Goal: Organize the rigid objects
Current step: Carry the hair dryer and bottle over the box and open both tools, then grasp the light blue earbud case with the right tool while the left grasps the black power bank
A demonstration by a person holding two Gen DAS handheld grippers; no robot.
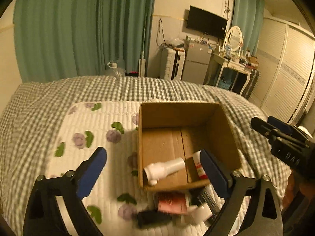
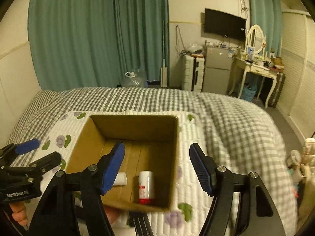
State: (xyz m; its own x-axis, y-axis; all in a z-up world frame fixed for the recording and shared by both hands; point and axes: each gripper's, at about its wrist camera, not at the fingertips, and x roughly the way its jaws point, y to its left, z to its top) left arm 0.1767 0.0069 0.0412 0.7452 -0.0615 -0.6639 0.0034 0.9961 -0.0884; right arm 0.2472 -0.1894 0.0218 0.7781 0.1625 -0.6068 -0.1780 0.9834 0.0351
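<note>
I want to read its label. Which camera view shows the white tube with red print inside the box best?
The right wrist view: the white tube with red print lies unobstructed. In the left wrist view, a gripper finger hides most of it.

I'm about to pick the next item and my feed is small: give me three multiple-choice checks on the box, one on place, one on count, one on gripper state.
1. Where does the cardboard box stand?
A. on the white floral quilt
B. on the floor
C. on the dressing table

2. How many things lie in the box?
A. none
B. two
C. five

3. How does the right gripper stand?
A. shut on a bottle
B. open, holding nothing
C. shut, empty

Answers:
1 A: floral quilt surrounds it.
2 B: white bottle and red-and-white tube.
3 B: its fingers stand apart, nothing between them.
</note>
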